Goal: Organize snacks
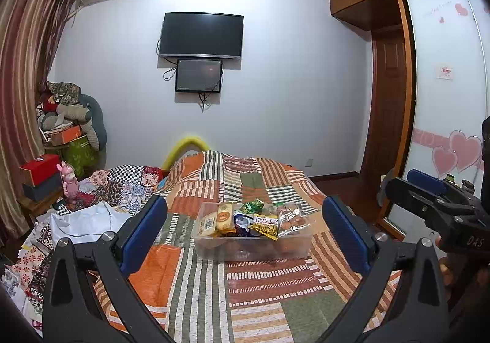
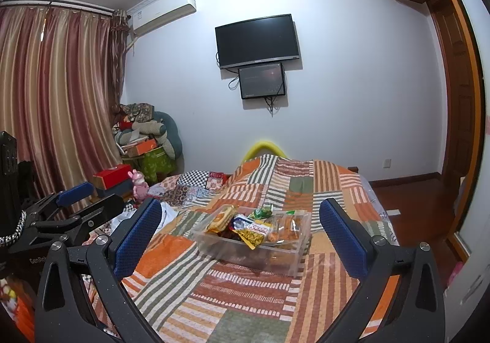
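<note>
Both my tongs hang wide apart over the bed, holding nothing.

My left gripper [image 1: 245, 232] has its blue pads spread to either side of the clear plastic bin [image 1: 251, 246], which sits on the striped patchwork quilt [image 1: 199, 291] — packed with snack packets [image 1: 265, 222], some poking above the rim. My right gripper [image 2: 240, 231] is spread just as wide, with the bin a little farther off, between its fingers in that view. Loose cloth [image 1: 88, 220] lies to the left.

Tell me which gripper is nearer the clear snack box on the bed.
Neither clearly: the left gripper and right gripper both hover open, level with each other, short of the snack box. The box sits centred ahead of the left, and slightly right of centre ahead of the right.
</note>
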